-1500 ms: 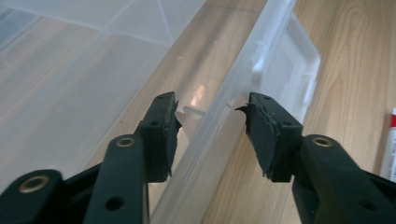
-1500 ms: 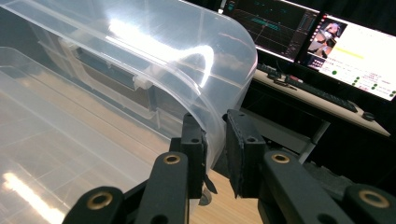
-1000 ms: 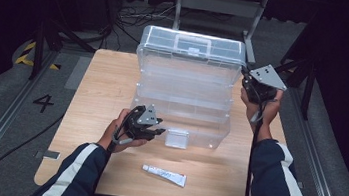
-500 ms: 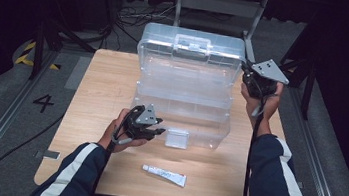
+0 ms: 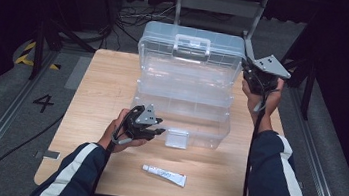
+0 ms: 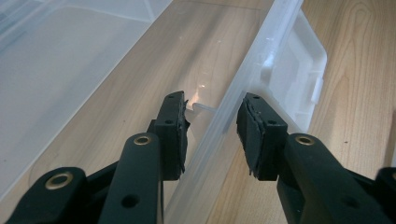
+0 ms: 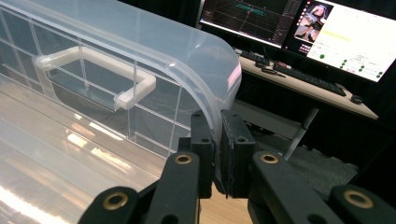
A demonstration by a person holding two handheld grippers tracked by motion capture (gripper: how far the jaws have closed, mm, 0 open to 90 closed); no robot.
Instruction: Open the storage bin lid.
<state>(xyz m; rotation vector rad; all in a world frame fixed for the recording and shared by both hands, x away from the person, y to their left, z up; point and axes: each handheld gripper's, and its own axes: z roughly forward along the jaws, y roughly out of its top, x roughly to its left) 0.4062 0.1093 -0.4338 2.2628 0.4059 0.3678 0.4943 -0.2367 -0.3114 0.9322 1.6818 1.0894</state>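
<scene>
Centrally on the wooden surface [image 5: 97, 98], a clear plastic box [image 5: 182, 104] with its lid [image 5: 191, 47] raised upright. Right gripper [image 7: 217, 154] clamped tight on the lid's edge; left gripper [image 6: 212, 133] part-open, straddling the box's front wall without pressing it. Nearby, a small white tube [image 5: 164, 175].

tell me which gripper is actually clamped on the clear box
The right gripper: its jaws pinch the raised lid edge. The left gripper only straddles the front wall, pads apart.
</scene>
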